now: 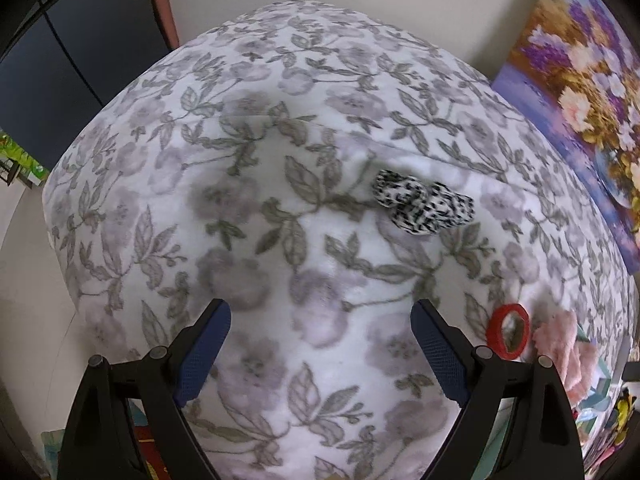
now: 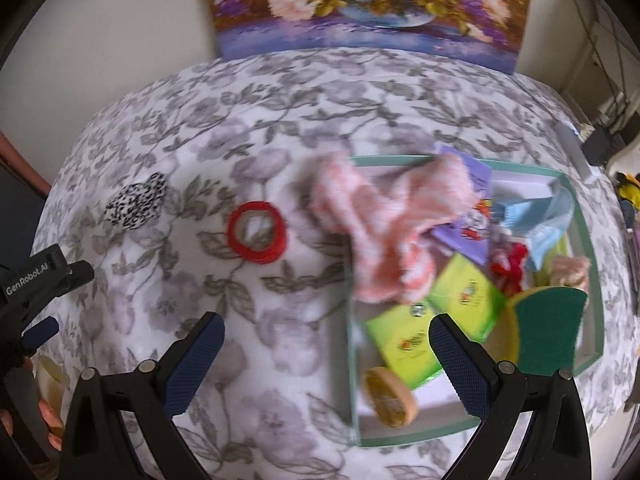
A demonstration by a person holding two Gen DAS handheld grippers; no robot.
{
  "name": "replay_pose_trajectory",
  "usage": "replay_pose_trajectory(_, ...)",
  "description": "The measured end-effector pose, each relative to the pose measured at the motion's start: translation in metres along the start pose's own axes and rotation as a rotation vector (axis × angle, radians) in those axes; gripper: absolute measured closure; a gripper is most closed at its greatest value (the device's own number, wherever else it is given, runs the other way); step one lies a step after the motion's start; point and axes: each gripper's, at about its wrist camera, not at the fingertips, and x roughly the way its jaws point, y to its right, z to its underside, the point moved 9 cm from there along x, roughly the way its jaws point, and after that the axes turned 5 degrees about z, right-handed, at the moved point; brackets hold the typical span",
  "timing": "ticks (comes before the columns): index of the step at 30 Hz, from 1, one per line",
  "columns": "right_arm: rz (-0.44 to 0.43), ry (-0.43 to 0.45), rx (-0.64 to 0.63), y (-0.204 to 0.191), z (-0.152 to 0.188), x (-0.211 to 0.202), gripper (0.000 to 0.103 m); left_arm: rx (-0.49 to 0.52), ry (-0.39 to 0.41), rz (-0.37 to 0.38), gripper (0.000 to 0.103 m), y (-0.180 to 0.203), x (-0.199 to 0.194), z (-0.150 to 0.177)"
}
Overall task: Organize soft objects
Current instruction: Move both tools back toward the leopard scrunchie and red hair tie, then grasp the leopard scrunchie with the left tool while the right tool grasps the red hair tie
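Flowered counter (image 1: pixel 248 208) carries a spotted cloth (image 1: pixel 422 203). Both left tongs (image 1: pixel 320 354) and right tongs (image 2: pixel 326 364) stand apart, empty. Blurred pink cloth (image 2: pixel 376 224) partly hides the box (image 2: pixel 598 280).

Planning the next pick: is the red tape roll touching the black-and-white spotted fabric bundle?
Apart. The right wrist view shows the red tape roll and the black-and-white spotted fabric bundle separated by a clear strip of floral blanket; the left wrist view agrees.
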Motion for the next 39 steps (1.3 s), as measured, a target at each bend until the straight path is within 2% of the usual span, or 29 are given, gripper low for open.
replay_pose_trajectory(17, -0.057, -0.022, -0.053, -0.049, -0.003, 0.018, 0.000, -0.052, -0.011, -0.013, 0.011, -0.028, 0.011, -0.016)
replay_pose_trajectory(24, -0.087, -0.034, -0.048, -0.056, -0.012, 0.034, 0.000, -0.045, -0.015, -0.006, 0.011, -0.021, 0.025, -0.029)
replay_pose_trajectory(39, -0.167, -0.046, 0.003, -0.063, -0.041, 0.069, 0.000, -0.025, -0.069, 0.079, 0.011, 0.009, 0.054, -0.050)
